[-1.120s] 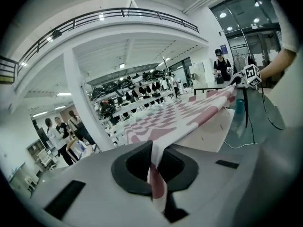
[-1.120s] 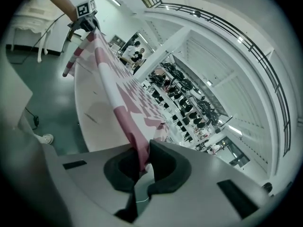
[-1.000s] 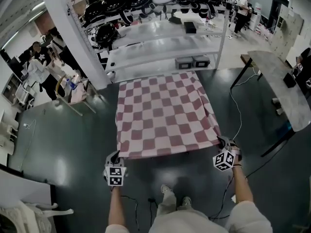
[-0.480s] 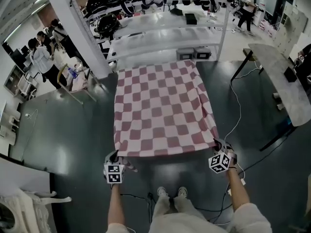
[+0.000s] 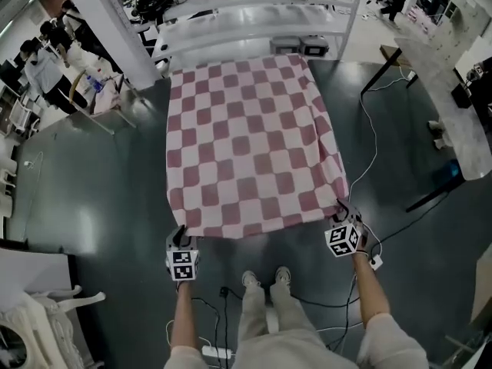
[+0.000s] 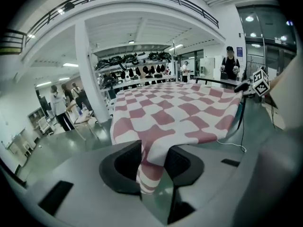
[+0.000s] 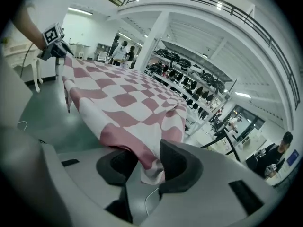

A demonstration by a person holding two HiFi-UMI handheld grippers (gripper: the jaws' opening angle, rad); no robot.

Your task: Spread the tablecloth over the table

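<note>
While the checked tablecloth lies spread across the middle of the head view, the left gripper and right gripper sit at its two lower corners.

In the left gripper view, the jaws have just been opening and stand narrowly apart. One corner of the tablecloth hangs loose between them at lower centre.

In the right gripper view, the jaws are likewise freshly parted, with the other corner drooping between them.

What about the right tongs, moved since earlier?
Yes: the right tongs came nearer the person, judged against the side table's leg. They have just been opening, tablecloth corner between them.
</note>
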